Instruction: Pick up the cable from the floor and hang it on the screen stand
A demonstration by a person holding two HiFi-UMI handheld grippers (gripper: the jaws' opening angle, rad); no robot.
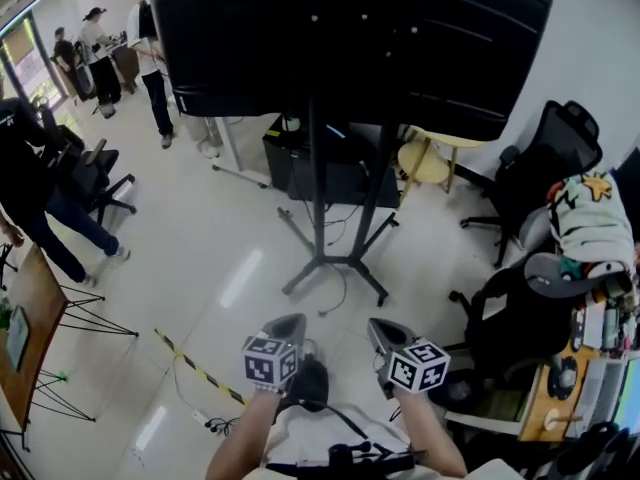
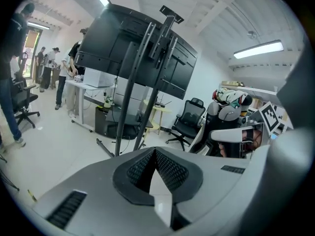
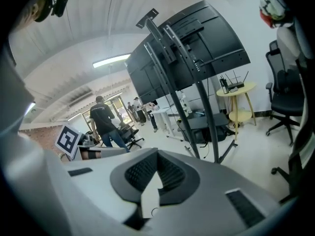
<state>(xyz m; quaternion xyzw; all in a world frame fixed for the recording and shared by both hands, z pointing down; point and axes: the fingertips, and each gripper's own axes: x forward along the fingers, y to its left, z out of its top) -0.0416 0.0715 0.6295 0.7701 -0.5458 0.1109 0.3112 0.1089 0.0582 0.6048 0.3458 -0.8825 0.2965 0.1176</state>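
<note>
A large black screen (image 1: 350,38) is mounted on a black screen stand (image 1: 318,178) whose legs spread over the white floor. A thin dark cable (image 1: 338,298) loops on the floor by the stand's foot. Another cable (image 1: 190,400) lies at the lower left and ends in a plug. My left gripper (image 1: 286,326) and right gripper (image 1: 384,334) are side by side near my body, well short of the stand. Both are shut with nothing between the jaws. The left gripper (image 2: 155,152) looks at the stand (image 2: 129,82), and so does the right gripper (image 3: 157,154), with the stand (image 3: 194,97) ahead of it.
A yellow-black tape strip (image 1: 198,370) crosses the floor at the lower left. Black office chairs (image 1: 545,158) and a cluttered desk stand on the right. A round yellow table (image 1: 424,161) and a black cabinet (image 1: 295,163) sit behind the stand. Several people (image 1: 40,188) are at the left.
</note>
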